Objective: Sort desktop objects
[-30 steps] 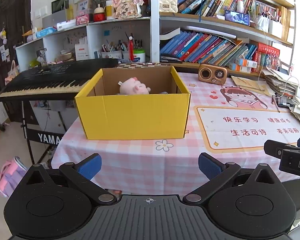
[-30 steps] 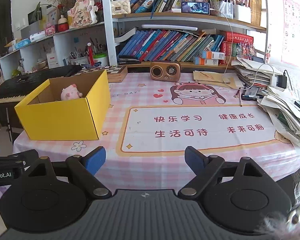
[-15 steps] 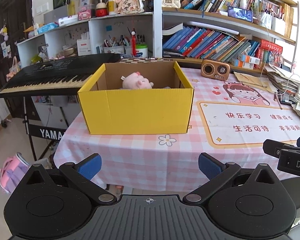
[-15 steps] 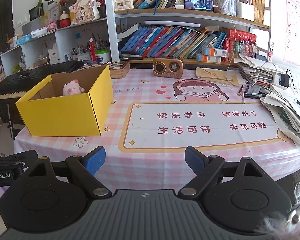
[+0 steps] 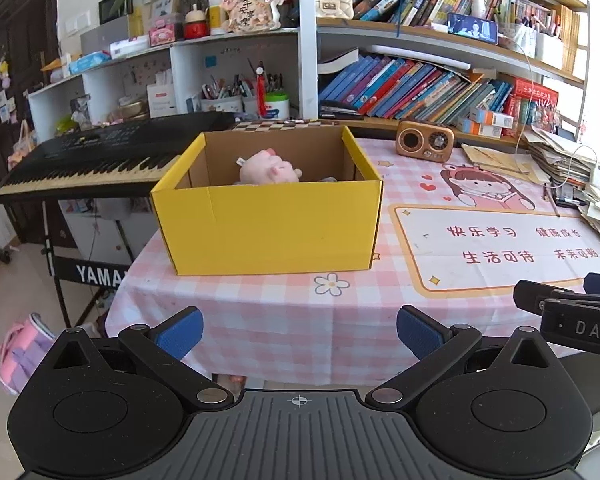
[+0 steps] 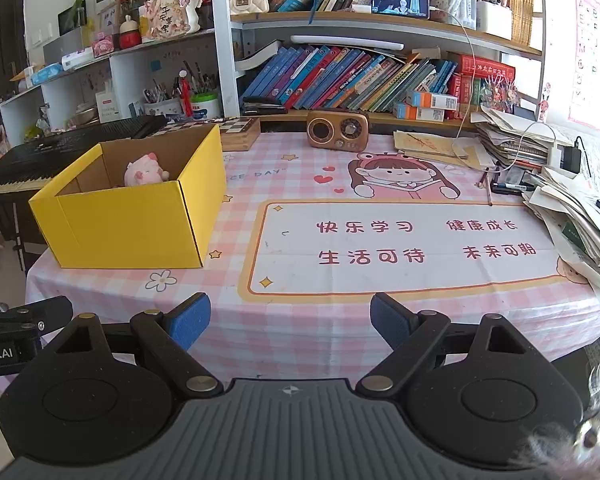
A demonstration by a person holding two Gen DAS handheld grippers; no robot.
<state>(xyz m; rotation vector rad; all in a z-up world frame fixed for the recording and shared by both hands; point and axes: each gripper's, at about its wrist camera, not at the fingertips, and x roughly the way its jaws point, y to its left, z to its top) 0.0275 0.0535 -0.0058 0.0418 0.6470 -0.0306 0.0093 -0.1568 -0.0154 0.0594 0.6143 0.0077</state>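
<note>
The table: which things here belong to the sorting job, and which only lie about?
Job: yellow box; pink plush toy inside it; both open grippers, left, right.
Lying about: small radio; paper piles; keyboard; shelf books.

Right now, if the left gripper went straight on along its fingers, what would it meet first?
Probably the pink checked tablecloth near the table's front edge, short of the yellow box. The left gripper is open, holds nothing and points downward over bare cloth; depth is hard to judge through the fisheye.

The yellow box (image 5: 268, 228) is smooth matt cardboard. The pink pig (image 5: 269, 167) inside looks soft and fuzzy. A smooth checked cloth (image 6: 300, 320) covers the tabletop. The radio (image 6: 337, 130) looks wooden.
</note>
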